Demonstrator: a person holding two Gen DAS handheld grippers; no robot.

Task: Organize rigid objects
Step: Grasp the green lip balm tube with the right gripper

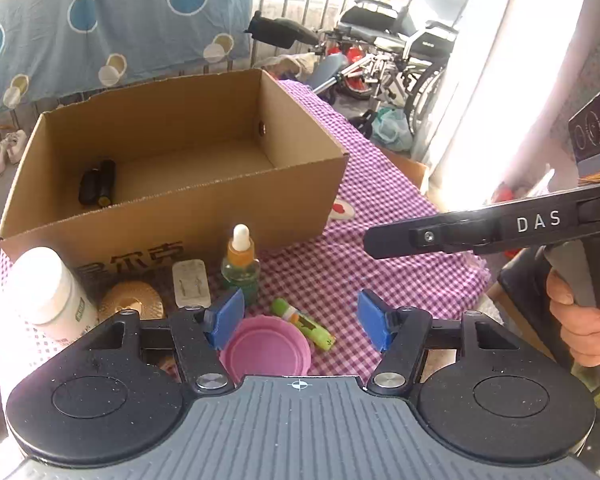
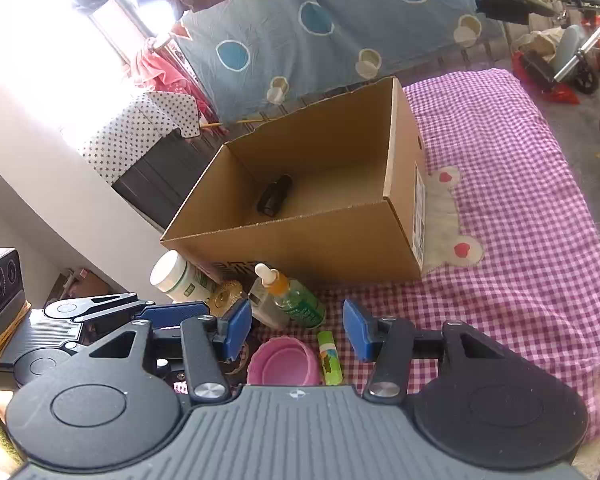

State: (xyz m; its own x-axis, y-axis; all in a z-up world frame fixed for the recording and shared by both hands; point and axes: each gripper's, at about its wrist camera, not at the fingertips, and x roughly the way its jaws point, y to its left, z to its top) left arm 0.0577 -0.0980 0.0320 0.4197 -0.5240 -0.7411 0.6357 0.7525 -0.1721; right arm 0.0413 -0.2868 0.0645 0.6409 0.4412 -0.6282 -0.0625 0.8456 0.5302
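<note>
Left to right along the bench's near edge, before the box (image 1: 172,236): white jar (image 1: 48,292), gold disc (image 1: 130,300), dropper bottle (image 1: 240,268), pink cup (image 1: 266,352), green tube (image 1: 302,324). Grouped, probably for boxing; one black item (image 1: 98,182) already inside. Left tool (image 1: 296,320) released, empty, over cup. Right tool (image 2: 296,330) likewise.

Bottles (image 1: 240,268) stand before the box (image 1: 172,216); flashlight (image 1: 98,184) inside.
</note>
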